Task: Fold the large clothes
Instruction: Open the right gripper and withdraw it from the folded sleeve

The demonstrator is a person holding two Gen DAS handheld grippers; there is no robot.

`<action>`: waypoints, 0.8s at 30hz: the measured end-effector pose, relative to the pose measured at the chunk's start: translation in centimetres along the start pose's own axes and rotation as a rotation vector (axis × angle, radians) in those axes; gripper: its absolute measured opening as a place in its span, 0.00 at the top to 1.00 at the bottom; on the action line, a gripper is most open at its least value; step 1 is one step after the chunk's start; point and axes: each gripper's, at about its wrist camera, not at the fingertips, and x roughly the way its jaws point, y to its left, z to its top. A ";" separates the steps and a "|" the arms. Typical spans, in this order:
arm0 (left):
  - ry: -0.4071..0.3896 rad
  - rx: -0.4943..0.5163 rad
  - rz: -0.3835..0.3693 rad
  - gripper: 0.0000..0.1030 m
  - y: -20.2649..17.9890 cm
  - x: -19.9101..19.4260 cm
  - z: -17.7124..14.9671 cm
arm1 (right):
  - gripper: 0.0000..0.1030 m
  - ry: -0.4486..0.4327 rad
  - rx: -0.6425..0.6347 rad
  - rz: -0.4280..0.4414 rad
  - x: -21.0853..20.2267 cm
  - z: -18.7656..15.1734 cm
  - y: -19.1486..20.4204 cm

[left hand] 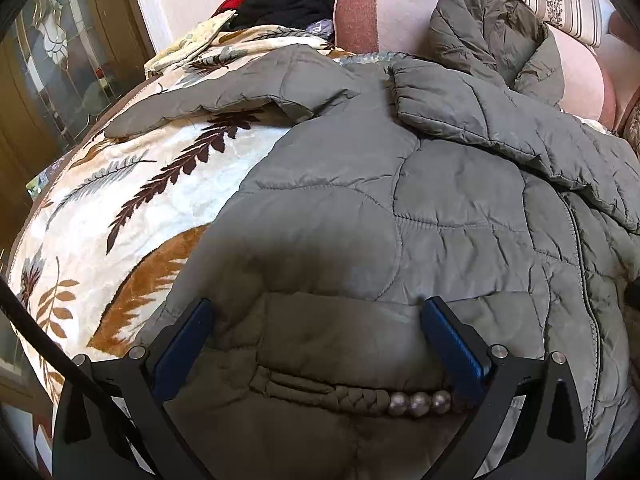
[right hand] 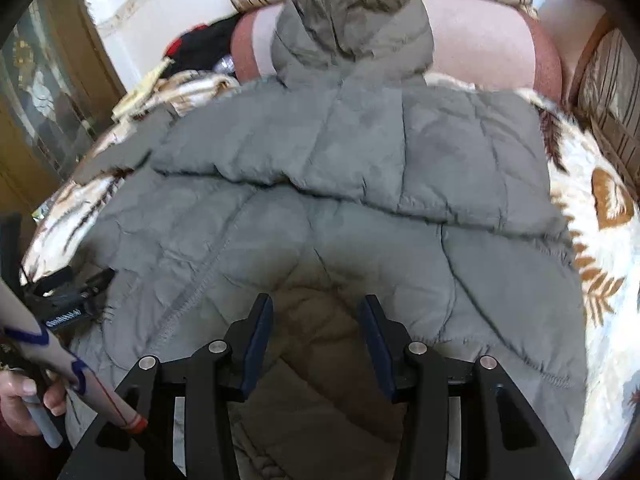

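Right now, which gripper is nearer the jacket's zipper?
Left, though not by much. The left gripper hangs over the hem with the zipper off to its right; the right gripper hangs over the hem with the zipper off to its left.

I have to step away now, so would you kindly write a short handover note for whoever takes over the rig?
Left tongs: open, over the jacket's near hem, gripping nothing.
Right tongs: open, over the same hem further right, gripping nothing.
The grey quilted jacket lies spread on the leaf-print blanket, its hood at the far end against the pink cushion.
Done: the right sleeve is folded across the body.
Left: the left sleeve lies out on the blanket and needs folding in; then probably fold the hem toward the hood.
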 end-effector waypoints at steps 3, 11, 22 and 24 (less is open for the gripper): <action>0.005 -0.002 -0.002 0.00 0.0 0.1 0.0 | 0.49 0.018 -0.026 -0.027 0.7 -0.1 0.5; 0.014 0.001 0.011 0.00 -0.2 0.5 -0.1 | 0.42 0.023 -0.090 -0.073 1.4 -0.6 1.3; 0.026 -0.024 0.002 0.00 0.0 0.7 -0.5 | 0.41 0.029 -0.095 -0.074 1.3 -0.7 1.3; 0.002 -0.029 -0.001 0.00 0.1 0.7 -0.8 | 0.40 0.029 -0.099 -0.076 1.4 -0.6 1.3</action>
